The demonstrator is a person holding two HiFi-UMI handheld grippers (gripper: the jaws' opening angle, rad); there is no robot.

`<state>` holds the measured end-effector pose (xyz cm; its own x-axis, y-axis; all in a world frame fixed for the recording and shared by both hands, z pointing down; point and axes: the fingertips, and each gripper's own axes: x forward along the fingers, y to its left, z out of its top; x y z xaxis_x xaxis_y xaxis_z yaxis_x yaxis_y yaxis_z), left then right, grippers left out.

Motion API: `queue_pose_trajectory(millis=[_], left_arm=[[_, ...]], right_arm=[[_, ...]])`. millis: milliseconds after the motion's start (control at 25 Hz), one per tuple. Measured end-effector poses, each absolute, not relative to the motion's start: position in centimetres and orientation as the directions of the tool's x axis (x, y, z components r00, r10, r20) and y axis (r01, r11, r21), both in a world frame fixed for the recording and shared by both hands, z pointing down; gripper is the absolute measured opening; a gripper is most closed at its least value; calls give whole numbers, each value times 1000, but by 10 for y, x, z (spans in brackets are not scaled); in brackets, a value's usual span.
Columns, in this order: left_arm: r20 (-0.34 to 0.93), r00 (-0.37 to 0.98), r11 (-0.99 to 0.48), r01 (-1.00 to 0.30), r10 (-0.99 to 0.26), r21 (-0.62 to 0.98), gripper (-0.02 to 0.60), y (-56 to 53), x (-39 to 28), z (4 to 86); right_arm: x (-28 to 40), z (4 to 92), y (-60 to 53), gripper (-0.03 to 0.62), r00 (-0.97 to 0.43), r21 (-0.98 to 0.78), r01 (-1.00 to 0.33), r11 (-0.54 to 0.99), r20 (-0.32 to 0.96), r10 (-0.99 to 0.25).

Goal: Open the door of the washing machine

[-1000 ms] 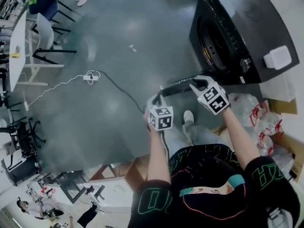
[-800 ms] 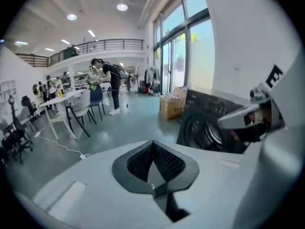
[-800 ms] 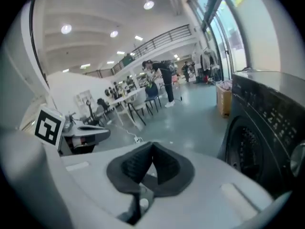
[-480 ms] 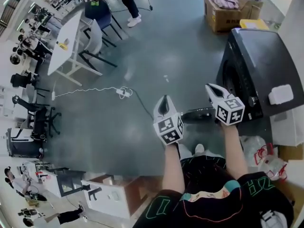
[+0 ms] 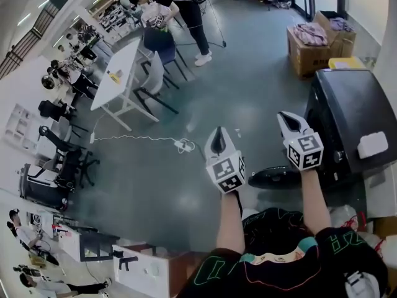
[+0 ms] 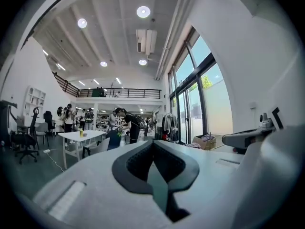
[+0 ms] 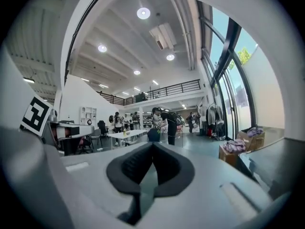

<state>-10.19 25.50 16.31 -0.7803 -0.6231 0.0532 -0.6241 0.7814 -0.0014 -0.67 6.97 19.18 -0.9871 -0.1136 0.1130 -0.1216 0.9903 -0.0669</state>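
The black washing machine (image 5: 353, 113) stands at the right of the head view, and its dark top (image 7: 279, 163) shows low at the right of the right gripper view. Its round door (image 5: 276, 177) hangs swung out, low in front of the person's feet. My left gripper (image 5: 216, 136) is held up level, shut with nothing in it, left of the machine. My right gripper (image 5: 289, 120) is also shut and empty, raised just in front of the machine and above the door. Both gripper views look out over the room along the shut left gripper (image 6: 152, 143) and right gripper (image 7: 152, 147).
A white box (image 5: 373, 145) lies on the machine's top. A cardboard box of clothes (image 5: 313, 41) stands behind it. A power strip with cable (image 5: 183, 145) lies on the grey floor. A white table (image 5: 118, 76), chairs and a person (image 5: 180, 5) are further off.
Both grippers have risen from low beside the open door to a level hold above it. The head view has tilted up to take in more of the room.
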Motion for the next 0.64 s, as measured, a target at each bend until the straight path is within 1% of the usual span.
queue_pose_trajectory(millis=[280, 640], left_arm=[[-17, -775, 775, -630, -632, -55, 11, 246, -110, 134], [-45, -763, 764, -641, -644, -70, 11, 229, -95, 133]], right_arm=[[-24, 164, 74, 3, -994, 10, -97, 995, 56, -98], [-5, 158, 65, 3, -993, 58, -112, 992, 32, -114]])
